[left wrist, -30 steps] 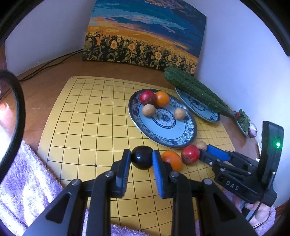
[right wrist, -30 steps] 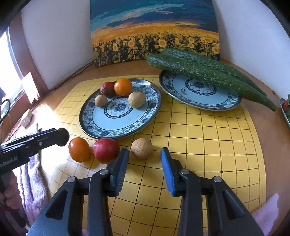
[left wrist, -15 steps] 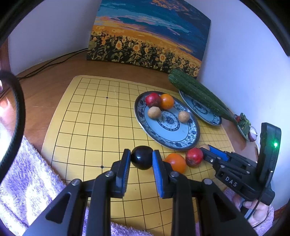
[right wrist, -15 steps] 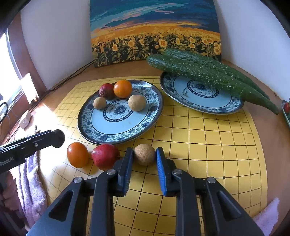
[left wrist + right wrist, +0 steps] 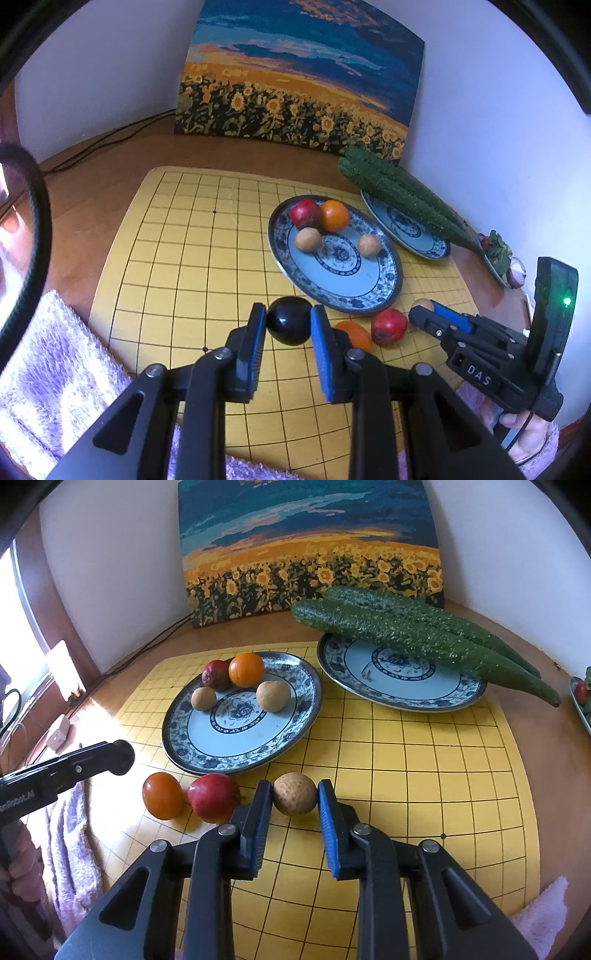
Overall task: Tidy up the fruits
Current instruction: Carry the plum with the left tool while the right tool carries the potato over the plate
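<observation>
My left gripper (image 5: 289, 325) is shut on a black round fruit (image 5: 289, 320), held above the yellow grid mat (image 5: 177, 258). My right gripper (image 5: 295, 805) is shut on a brown round fruit (image 5: 294, 794) just in front of the blue-patterned fruit plate (image 5: 295, 727). That plate holds a red fruit (image 5: 215, 673), an orange (image 5: 246, 669) and two brown fruits (image 5: 272, 696). A loose orange (image 5: 162, 795) and a red fruit (image 5: 213, 797) lie on the mat left of my right gripper. In the left wrist view the right gripper (image 5: 424, 312) shows at the right.
A second blue plate (image 5: 402, 698) at the back right carries two long cucumbers (image 5: 424, 635). A sunflower painting (image 5: 310, 554) leans on the wall. A purple fluffy towel (image 5: 55, 362) lies at the mat's near left. A small dish of vegetables (image 5: 496, 251) sits far right.
My right gripper moved forward and closed on the brown fruit. My left gripper kept hold of the black fruit and rose slightly.
</observation>
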A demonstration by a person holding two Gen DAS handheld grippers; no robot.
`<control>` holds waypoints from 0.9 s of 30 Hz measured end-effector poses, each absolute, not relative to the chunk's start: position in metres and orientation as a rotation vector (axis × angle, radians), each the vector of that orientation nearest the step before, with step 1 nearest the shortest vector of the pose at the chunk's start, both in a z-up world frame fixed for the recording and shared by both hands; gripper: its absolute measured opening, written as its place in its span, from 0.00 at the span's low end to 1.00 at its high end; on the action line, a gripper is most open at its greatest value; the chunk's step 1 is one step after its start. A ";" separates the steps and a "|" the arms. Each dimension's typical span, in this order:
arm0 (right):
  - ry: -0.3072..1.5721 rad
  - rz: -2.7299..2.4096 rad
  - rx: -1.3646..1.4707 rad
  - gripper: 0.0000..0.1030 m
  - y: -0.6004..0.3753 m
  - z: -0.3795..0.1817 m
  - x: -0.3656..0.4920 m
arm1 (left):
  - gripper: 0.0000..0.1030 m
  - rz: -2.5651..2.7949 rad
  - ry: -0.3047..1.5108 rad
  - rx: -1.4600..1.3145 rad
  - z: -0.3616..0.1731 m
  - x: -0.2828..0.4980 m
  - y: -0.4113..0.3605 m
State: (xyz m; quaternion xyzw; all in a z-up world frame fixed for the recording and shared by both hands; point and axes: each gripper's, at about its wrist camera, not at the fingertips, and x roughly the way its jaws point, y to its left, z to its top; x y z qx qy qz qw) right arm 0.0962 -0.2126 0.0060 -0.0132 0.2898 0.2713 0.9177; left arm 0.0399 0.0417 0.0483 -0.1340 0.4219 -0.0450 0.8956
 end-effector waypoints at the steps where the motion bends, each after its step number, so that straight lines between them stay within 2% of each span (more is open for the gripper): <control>1: 0.594 0.560 -0.026 0.26 -0.213 0.007 0.096 | 0.25 -0.095 0.871 -0.274 0.050 0.040 0.041; 18: 0.537 0.608 -0.039 0.26 -0.202 0.035 0.091 | 0.25 -0.127 0.861 -0.231 0.062 0.072 0.025; 27: 0.533 0.630 -0.060 0.26 -0.188 0.035 0.099 | 0.25 -0.135 0.865 -0.191 0.049 0.093 0.010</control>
